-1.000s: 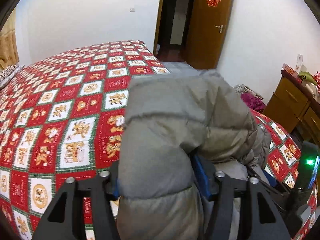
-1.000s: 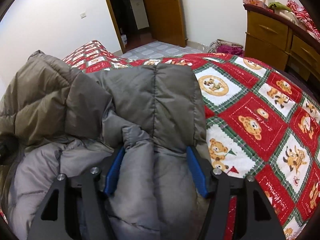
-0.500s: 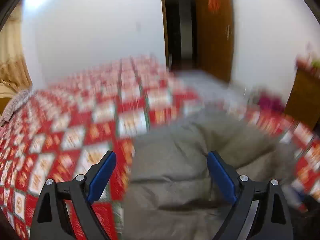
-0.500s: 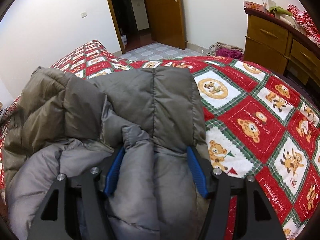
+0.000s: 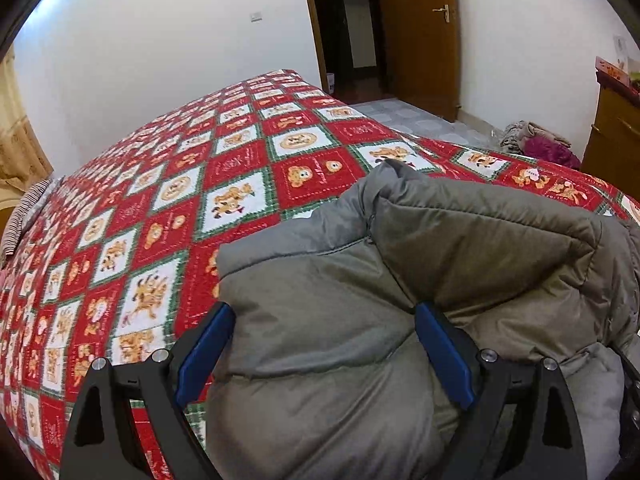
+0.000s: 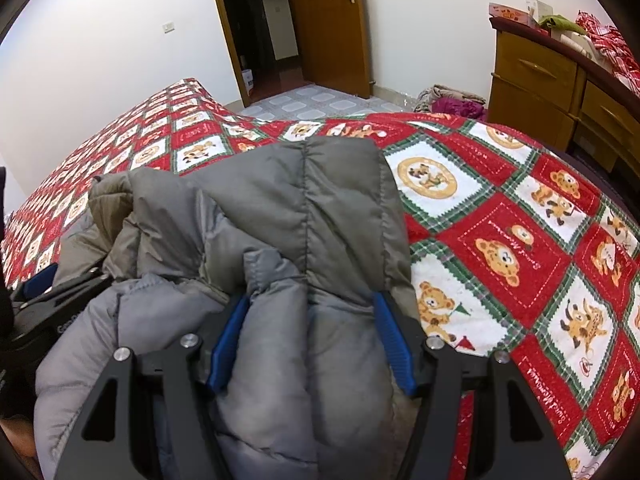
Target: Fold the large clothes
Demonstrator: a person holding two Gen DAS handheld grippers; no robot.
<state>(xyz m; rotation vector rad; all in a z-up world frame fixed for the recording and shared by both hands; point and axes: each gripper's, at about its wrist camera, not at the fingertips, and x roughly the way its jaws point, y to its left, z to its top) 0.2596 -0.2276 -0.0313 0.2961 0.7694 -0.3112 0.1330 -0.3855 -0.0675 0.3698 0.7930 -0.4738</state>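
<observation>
Now the grey puffer jacket [image 6: 304, 216] is lying bunched on the bed [image 5: 240, 168]. The right hand-held gripper [image 6: 312, 332] is squeezing 1 thick fold, while the left hand-held gripper [image 5: 324, 344] is standing wide and loose around another. Keep that squeeze firm and flatten slowly.

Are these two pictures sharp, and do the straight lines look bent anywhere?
Left wrist view: sharp, no motion blur; the door frame bows with the fisheye, dark corners cut the picture. Right wrist view: also sharp; the dresser leans and curves near the edge. Even indoor light, soft shadows under the grey jacket, no glare.
</observation>
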